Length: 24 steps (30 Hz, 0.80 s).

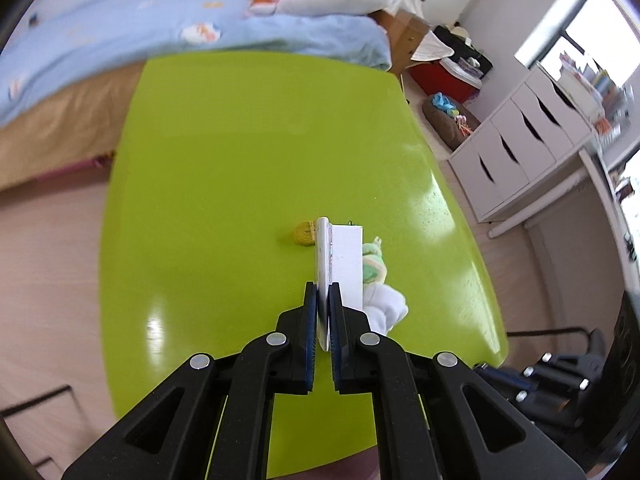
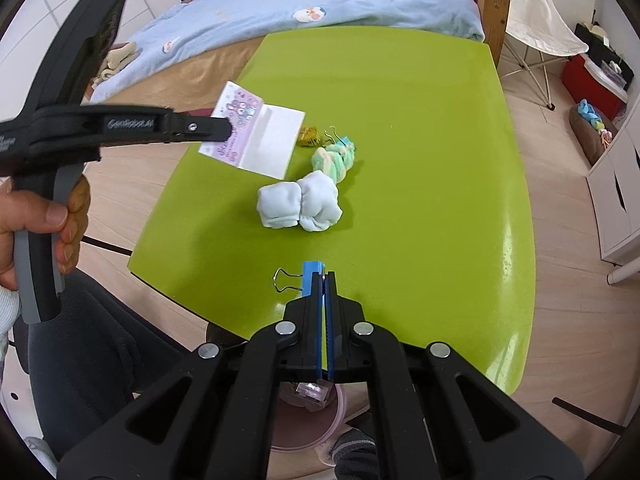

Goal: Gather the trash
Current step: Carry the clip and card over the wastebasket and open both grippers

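Observation:
My left gripper (image 1: 323,292) is shut on a white paper card with a purple printed side (image 1: 340,256), held above the green table (image 1: 240,160). In the right wrist view that card (image 2: 260,140) hangs from the left gripper (image 2: 224,128) over the table's left part. My right gripper (image 2: 323,276) is shut on a blue binder clip (image 2: 310,276) above the near table edge. A rolled white sock pair (image 2: 300,204), a rolled pastel green sock pair (image 2: 334,158) and a small yellow wad (image 2: 310,136) lie on the table.
A pink bin (image 2: 316,416) with a small clear item in it sits below the right gripper. A bed with a blue cover (image 2: 320,12) is beyond the table. White drawers (image 1: 520,148) and floor clutter are at right. A dark chair (image 2: 100,340) is near left.

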Motion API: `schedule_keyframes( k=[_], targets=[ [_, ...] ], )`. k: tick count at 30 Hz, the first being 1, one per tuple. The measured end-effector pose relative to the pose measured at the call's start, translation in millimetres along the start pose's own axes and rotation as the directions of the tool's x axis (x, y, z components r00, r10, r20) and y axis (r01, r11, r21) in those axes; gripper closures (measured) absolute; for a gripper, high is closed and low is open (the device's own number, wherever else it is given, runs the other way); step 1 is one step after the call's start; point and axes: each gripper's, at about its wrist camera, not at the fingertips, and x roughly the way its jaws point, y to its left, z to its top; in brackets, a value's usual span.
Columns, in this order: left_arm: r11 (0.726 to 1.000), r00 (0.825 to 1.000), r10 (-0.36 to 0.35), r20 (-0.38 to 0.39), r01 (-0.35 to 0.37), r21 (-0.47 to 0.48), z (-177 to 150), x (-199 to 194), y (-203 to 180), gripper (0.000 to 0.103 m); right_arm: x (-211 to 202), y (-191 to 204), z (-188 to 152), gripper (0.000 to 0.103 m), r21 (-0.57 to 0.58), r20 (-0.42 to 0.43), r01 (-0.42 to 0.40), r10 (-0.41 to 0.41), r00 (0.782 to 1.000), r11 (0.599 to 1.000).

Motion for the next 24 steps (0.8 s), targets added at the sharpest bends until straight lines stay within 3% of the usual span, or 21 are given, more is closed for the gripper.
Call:
schedule_keyframes(
  k=[7, 16, 24],
  targets=[
    [0.992, 0.997, 0.051, 0.058, -0.057, 0.114, -21, -41, -13, 0.098, -23, 6, -5, 0.102, -0.009, 0.034, -0.004, 0.005, 0.999, 1.0],
    [0.982, 0.993, 0.036, 0.111, -0.055, 0.182, -66, -90, -28, 0.098, -56, 25, -16, 0.102, -0.046, 0.077, -0.017, 0.021, 0.997, 0.999],
    [0.978, 0.994, 0.002, 0.108, -0.025, 0.208, -110, -110, -41, 0.097, -78, 49, -39, 0.102, -0.086, 0.089, -0.053, 0.061, 0.994, 0.995]
  ],
)
